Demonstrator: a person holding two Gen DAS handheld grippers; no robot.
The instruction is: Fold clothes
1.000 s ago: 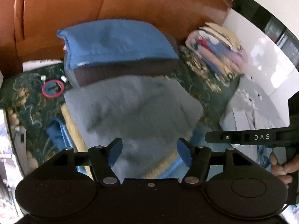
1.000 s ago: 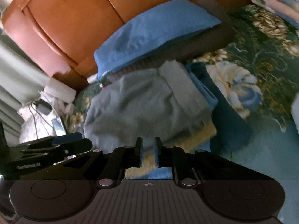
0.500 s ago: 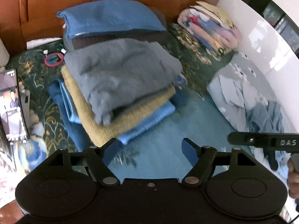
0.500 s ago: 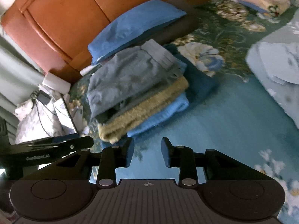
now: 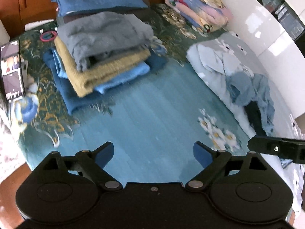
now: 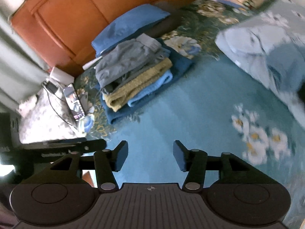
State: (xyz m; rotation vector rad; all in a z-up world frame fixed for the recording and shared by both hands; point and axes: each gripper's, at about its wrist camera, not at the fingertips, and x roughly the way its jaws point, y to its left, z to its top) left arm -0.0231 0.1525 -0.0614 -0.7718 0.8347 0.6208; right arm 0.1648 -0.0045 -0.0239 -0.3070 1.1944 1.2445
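While the left gripper (image 5: 153,152) hangs over the bare teal middle of the bed (image 5: 152,105), its jaws stand wide apart and hold nothing. From the left wrist view, a folded stack (image 5: 103,53) sits toward the headboard end: a grey garment (image 5: 106,34) on top, a mustard one (image 5: 106,68) under it, a light blue layer and a dark blue piece beneath. Toward the wall-side edge, on a pale floral quilt (image 5: 219,57), lies a crumpled blue heap (image 5: 251,89) with something dark in it, plainly unfolded. A phone (image 5: 12,68) lies near the opposite edge.

From the right wrist view, the right gripper (image 6: 150,155) is likewise spread open and empty above the same bare patch. The stack looks fairly square here, beside a blue pillow (image 6: 129,24) against the wooden headboard (image 6: 72,11).

If the heap is next, I judge it best to take one garment by a seam or shoulder edge, one gripper at each corner, draw it clear of the dark piece, and spread it flat on the bare patch before creasing.
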